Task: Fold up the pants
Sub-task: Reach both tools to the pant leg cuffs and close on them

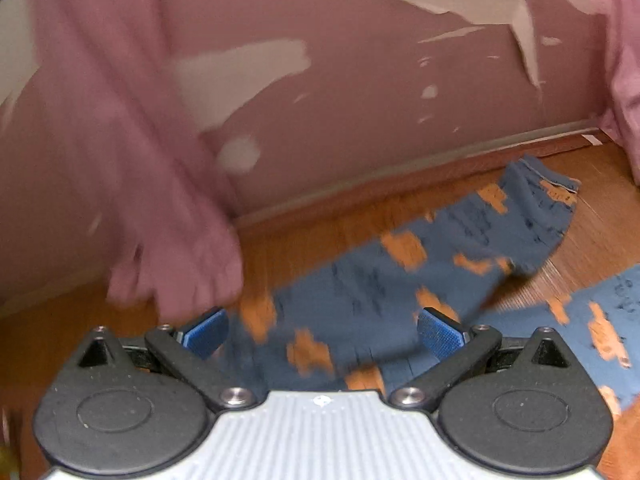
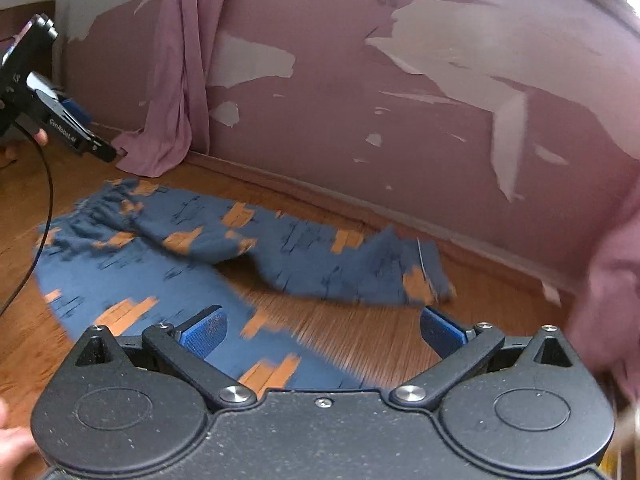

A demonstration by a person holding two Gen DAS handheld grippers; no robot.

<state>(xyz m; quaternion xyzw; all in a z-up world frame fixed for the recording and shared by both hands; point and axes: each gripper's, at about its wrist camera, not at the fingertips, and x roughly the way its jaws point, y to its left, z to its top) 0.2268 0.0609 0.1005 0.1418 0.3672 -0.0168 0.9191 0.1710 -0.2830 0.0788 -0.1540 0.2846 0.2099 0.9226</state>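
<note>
Across both wrist views motion blur smears nearly everything, so the print on the pants (image 2: 168,256) reads only as blue cloth with orange patches and dark marks, and I cannot make out seams or which end is the waistband with certainty. Low in the right wrist view, my camera housing cuts off the near leg, and the pink curtain (image 2: 180,80) by the peeling wall (image 2: 400,120) hides the corner behind it. The pants lie spread on the wooden floor (image 2: 360,332), one leg running toward the wall, the other toward me. My left hand-held gripper (image 1: 322,330) hangs right over the cloth, fingers spread wide, clasping nothing. My right hand-held gripper (image 2: 322,330) is likewise spread wide and empty, its left finger over the near leg and its right over bare floor.
</note>
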